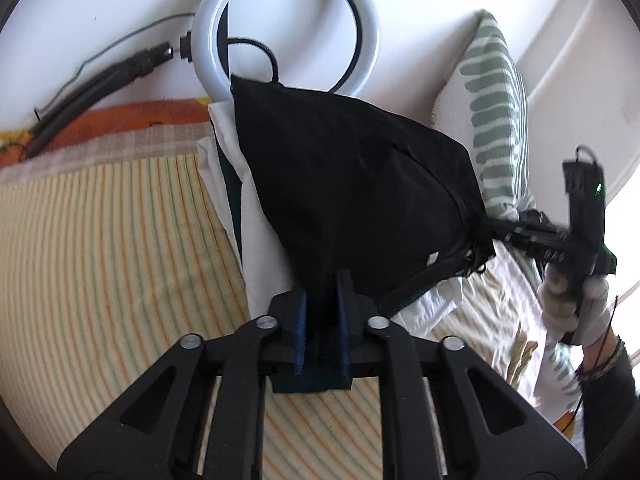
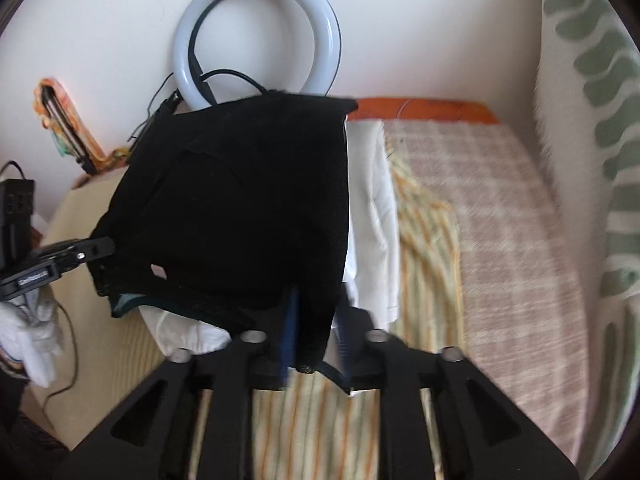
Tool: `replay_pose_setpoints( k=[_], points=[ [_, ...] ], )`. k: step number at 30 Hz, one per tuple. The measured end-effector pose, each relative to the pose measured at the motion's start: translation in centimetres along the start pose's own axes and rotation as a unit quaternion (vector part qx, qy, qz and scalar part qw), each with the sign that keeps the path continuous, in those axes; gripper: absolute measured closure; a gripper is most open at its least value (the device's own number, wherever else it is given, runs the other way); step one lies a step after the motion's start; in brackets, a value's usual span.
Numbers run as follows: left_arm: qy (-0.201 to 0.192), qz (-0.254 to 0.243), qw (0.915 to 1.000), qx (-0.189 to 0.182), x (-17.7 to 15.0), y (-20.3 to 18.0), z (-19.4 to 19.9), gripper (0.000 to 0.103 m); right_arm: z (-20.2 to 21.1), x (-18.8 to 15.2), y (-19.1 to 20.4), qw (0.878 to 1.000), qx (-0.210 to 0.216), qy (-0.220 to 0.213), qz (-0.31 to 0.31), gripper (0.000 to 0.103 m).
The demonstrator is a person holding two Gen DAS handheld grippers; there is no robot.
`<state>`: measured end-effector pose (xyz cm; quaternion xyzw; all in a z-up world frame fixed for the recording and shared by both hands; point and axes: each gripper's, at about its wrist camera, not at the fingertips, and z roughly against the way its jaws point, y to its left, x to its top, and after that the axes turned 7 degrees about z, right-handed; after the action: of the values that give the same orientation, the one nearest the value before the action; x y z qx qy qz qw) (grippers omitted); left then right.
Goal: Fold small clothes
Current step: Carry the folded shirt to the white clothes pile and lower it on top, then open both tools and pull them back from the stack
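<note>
Both grippers pinching the black garment (image 1: pixel 352 184), lifted between them above the striped bed cover (image 1: pixel 104 240). Left gripper (image 1: pixel 322 320): blue pads pressed onto a bunched corner of the cloth. Right gripper (image 2: pixel 316 340): pads closed on the opposite corner; the right-wrist view is motion-blurred, so how deep my bite goes I cannot tell.

Garment hangs slack, a small white label (image 1: pixel 432 258) showing near its lower edge. Under it, white cloth (image 1: pixel 260 248) lies on the bed, plus a dark-edged piece I cannot identify.

Risks, as I judge them:
- Thin bite on either corner; a tug to spread the cloth could pull it free and drop it in a heap.
- Pulling my hands unevenly would skew the edges and spoil the fold line.
- Lowering too close to the white cloth could drag it along or catch it in the fold.
- Ring light (image 1: pixel 288 24) and its cables lean on the wall just behind; a high swing could snag them.

Containers: none in view; clothes lie loose on the bed. Green-patterned pillow (image 1: pixel 496 112) at the side.
</note>
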<state>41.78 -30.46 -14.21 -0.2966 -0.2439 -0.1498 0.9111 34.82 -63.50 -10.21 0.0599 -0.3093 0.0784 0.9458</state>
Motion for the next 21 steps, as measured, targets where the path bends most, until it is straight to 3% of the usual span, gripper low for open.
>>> replay_pose_setpoints(
  k=[2, 10, 12, 15, 17, 18, 21],
  points=[
    [-0.008, -0.011, 0.9999, 0.004, -0.2, -0.2, 1.1, 0.073, 1.4, 0.5, 0.6, 1.0, 0.001, -0.026, 0.006, 0.07],
    [-0.045, -0.053, 0.9969, 0.036, -1.7, -1.8, 5.9, 0.069, 4.8, 1.0, 3.2, 0.996, -0.024, -0.086, -0.006, 0.07],
    [-0.055, -0.057, 0.9961, 0.038, -2.4, -2.6, 7.6, 0.058, 5.6, 1.1, 4.0, 0.995, -0.029, -0.095, -0.012, 0.07],
    [-0.072, -0.066, 0.9943, 0.042, -3.1, -3.8, 10.1, 0.055, 7.2, 0.9, 5.4, 0.994, -0.031, -0.104, -0.016, 0.07],
    [-0.082, -0.071, 0.9931, 0.044, -3.6, -4.5, 11.8, 0.045, 8.4, 0.8, 6.7, 0.993, -0.041, -0.111, -0.012, 0.07],
    [-0.09, -0.074, 0.9923, 0.044, -4.0, -4.9, 12.9, 0.043, 8.9, 0.7, 7.1, 0.992, -0.043, -0.115, -0.011, 0.068],
    [-0.104, -0.08, 0.9903, 0.047, -5.1, -5.7, 15.3, 0.04, 10.9, 0.5, 9.1, 0.99, -0.052, -0.132, -0.007, 0.052]
  ],
)
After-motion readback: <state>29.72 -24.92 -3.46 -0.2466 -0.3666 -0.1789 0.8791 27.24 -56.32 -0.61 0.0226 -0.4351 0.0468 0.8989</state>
